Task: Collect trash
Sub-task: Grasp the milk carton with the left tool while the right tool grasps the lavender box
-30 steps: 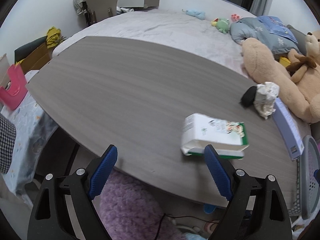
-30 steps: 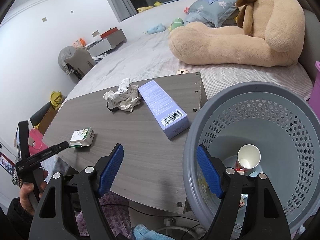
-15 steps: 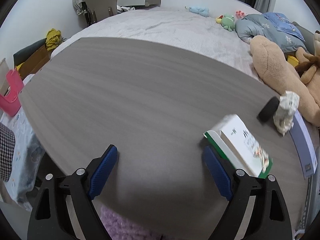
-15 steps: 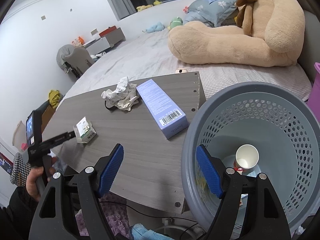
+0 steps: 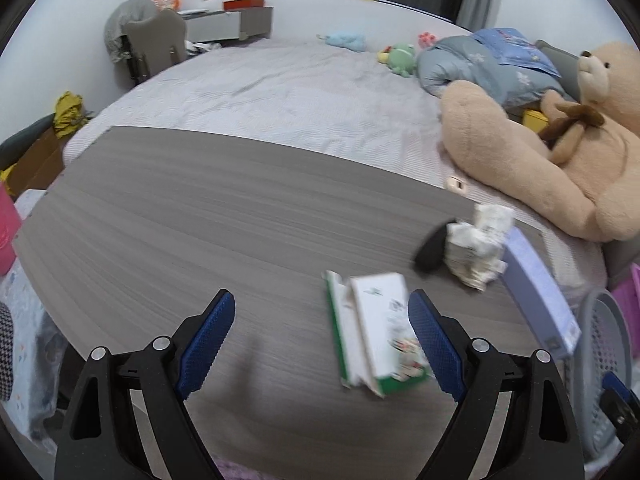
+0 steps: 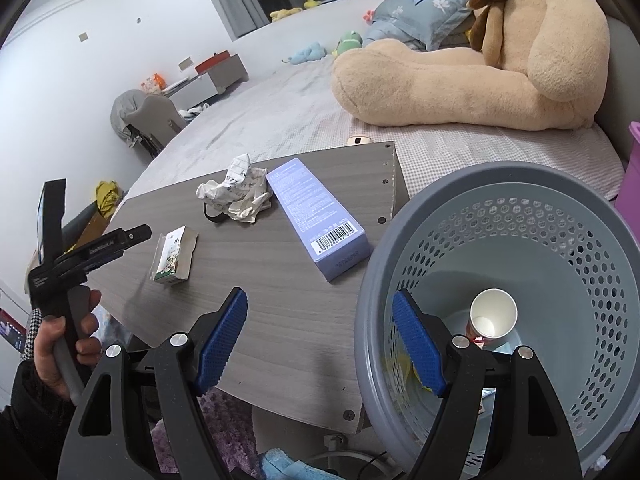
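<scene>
A green and white carton (image 5: 376, 340) lies flat on the grey wooden table (image 5: 200, 220), just inside the right finger of my left gripper (image 5: 320, 300), whose jaws are open and do not press it. Further right are crumpled paper (image 5: 476, 248) and a lilac box (image 5: 536, 292). In the right wrist view the carton (image 6: 174, 256), paper (image 6: 236, 196) and lilac box (image 6: 316, 220) lie left of a grey-blue basket (image 6: 500, 172) holding a paper cup (image 6: 492, 314). My right gripper (image 6: 320, 298) is open, straddling the basket rim. The left gripper (image 6: 138, 234) hovers by the carton.
A bed (image 5: 300, 92) with a large teddy bear (image 5: 540, 168) and small plush toys lies behind the table. A black object (image 5: 430, 250) sits against the paper. A person's hand (image 6: 60, 336) holds the left gripper. Purple fluffy fabric (image 6: 224, 432) lies under the table edge.
The left gripper moved in over the table and swung right, so the carton now lies lengthwise between its fingers. The carton turned and shifted slightly. The right gripper stayed still.
</scene>
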Motion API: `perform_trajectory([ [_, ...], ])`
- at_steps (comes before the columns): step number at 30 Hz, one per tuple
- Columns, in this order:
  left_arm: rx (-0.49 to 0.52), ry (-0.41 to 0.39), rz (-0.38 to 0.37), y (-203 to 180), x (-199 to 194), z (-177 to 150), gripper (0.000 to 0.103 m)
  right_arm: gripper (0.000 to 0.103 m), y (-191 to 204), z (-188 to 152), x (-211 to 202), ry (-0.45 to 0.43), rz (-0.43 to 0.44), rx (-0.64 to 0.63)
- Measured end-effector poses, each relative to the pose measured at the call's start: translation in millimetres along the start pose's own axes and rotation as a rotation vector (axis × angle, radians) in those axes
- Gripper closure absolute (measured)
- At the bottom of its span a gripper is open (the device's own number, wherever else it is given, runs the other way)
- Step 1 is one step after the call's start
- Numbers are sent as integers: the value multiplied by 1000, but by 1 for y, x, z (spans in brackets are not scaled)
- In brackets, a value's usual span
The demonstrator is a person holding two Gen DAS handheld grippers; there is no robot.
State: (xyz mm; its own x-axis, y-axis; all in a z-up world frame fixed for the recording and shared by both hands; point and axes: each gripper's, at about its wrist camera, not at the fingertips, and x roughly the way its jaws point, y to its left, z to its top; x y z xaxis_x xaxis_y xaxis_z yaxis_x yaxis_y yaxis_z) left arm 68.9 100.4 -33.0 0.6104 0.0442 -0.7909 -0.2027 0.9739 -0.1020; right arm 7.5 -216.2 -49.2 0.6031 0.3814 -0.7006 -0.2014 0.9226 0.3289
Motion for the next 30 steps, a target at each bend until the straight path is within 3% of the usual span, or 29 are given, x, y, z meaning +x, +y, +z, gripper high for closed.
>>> perform_trajectory([
  [3,12,40,-40,-14,6,-3,18,29,1,-1,1,3,6,-3],
  [9,-1,101,-28,-23,28,-7,18,29,-3,0,-1,-4,1,6],
  [17,7,126,7,-22,49,-11,20,29,-2,2,5,7,8,-2],
  [18,9,123,8,-23,50,-11,23,29,-1,2,6,8,8,-7],
  [23,23,108,-9,-22,48,-12,59,29,5,8,11,8,2,-39],
  [30,24,76,-19,-22,35,-16,65,29,17,28,30,17,-16,-124],
])
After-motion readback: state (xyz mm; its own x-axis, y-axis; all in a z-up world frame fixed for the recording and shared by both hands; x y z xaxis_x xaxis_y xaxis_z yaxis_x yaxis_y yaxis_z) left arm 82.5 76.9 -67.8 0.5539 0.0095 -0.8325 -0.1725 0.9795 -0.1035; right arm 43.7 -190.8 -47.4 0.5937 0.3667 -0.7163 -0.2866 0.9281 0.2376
